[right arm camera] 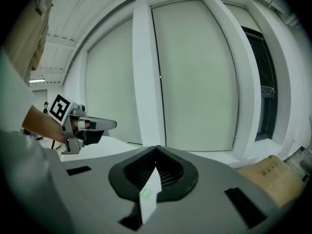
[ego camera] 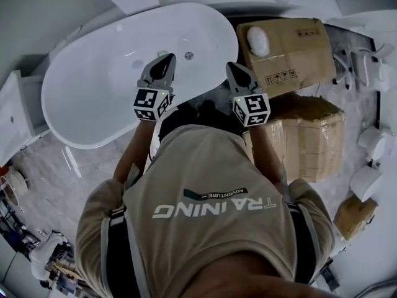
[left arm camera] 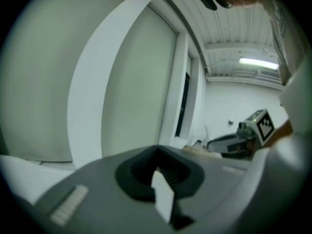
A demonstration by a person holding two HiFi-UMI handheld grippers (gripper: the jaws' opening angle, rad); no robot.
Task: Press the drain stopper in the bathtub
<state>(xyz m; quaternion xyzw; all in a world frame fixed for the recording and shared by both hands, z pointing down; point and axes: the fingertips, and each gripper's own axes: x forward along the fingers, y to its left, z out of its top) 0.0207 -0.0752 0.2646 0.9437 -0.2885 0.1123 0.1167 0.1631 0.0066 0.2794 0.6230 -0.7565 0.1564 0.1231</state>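
Overhead above bathtub (ego camera: pixel 93 92); others face wall (right arm camera: pixel 195 72).

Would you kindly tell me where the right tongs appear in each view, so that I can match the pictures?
Head view: right tongs just right of centre, between the bathtub and the cardboard box.
Left gripper view: at the right edge, under their marker cube.
Right gripper view: their own shut tips, bottom centre.
Shared landmark: the left tongs, in all three views.

A white round lump (ego camera: pixel 258 40) lies on a cardboard box (ego camera: pixel 291 61); more boxes (ego camera: pixel 313 138) stand stacked just beside it.
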